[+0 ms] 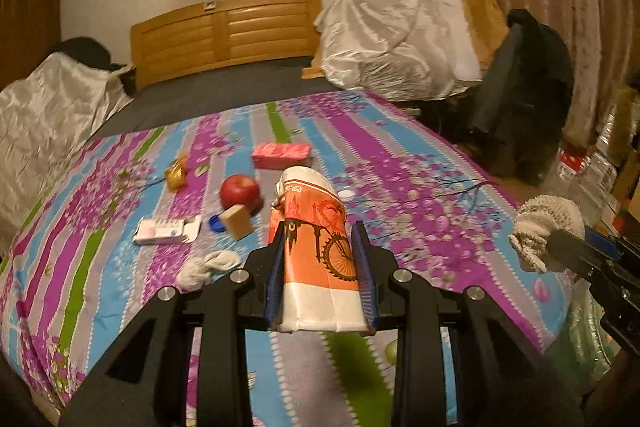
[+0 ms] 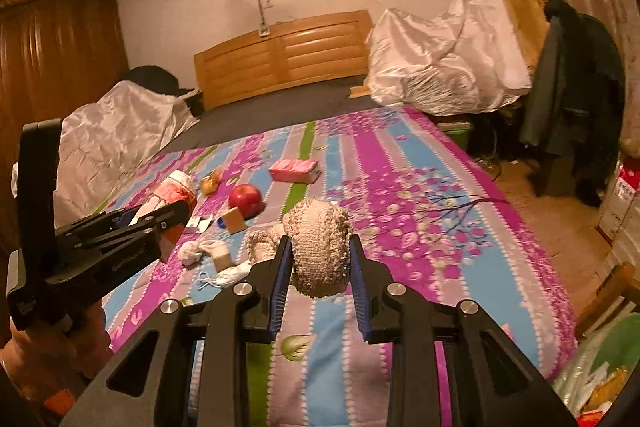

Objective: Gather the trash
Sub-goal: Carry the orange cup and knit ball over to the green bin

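Note:
My left gripper (image 1: 320,239) is shut on a crushed orange-and-white paper cup (image 1: 316,243) printed with a bicycle, held above the bedspread (image 1: 400,163). The same cup (image 2: 170,193) and left gripper (image 2: 176,213) show at the left of the right wrist view, carried by a hand (image 2: 52,355). My right gripper (image 2: 320,247) is shut on a beige knitted sock (image 2: 318,247). That sock (image 1: 546,227) and the right gripper (image 1: 560,247) appear at the right edge of the left wrist view.
On the striped bedspread lie a red apple (image 1: 239,191), a pink packet (image 1: 282,155), a gold wrapper (image 1: 177,173), a white box (image 1: 166,230), a wooden block (image 1: 236,221), a blue cap (image 1: 216,225) and white crumpled cloth (image 1: 206,267). A green bag (image 2: 600,367) sits lower right.

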Available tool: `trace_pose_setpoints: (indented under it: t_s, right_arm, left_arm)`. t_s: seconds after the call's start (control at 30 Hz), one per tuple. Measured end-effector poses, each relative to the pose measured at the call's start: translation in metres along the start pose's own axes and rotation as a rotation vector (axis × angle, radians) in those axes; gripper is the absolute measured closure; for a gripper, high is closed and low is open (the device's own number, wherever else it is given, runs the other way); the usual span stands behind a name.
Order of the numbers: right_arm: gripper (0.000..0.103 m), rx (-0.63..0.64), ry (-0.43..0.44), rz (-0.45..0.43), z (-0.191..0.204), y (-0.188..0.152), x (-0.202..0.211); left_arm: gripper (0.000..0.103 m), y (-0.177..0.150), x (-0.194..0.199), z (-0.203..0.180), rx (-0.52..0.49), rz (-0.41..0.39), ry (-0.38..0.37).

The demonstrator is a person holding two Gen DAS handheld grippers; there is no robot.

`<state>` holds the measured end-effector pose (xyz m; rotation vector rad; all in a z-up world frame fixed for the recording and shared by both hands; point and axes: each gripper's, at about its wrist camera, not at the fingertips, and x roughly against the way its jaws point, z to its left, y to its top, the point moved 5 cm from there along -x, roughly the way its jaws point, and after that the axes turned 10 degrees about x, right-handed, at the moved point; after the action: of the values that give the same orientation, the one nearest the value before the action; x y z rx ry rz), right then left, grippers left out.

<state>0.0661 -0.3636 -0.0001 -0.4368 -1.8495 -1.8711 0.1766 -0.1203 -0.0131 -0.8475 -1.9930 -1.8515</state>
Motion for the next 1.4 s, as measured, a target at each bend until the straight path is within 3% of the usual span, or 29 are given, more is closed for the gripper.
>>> trace_pose_setpoints:
  t_s: [0.33,0.6,1.03,1.4]
  right_arm:
    - [0.074,-0.071,-0.126,-0.06,-0.05,-0.002,0.058]
    - [0.073,-0.16,-0.299,-0.11,-0.119,-0.017,0.125]
    - [0.073,-0.349,-0.6,-0.127,-0.244,-0.083,0.246]
    - [0.073,-0.438,-0.772,-0.057,-0.3,-0.143,0.303]
  left_arm:
    - [0.073,0.006,0.012,-0.079,-0.107,-0.04,-0.113]
    - [0.073,0.001,0.017,-0.163,-0.209,-0.054,-0.24]
    - [0.073,-0.03,0.027,-0.292,-0.405,-0.045,-0.428]
    - [0.073,-0.077,0.043,-0.385,-0.593,-0.014,-0.57]
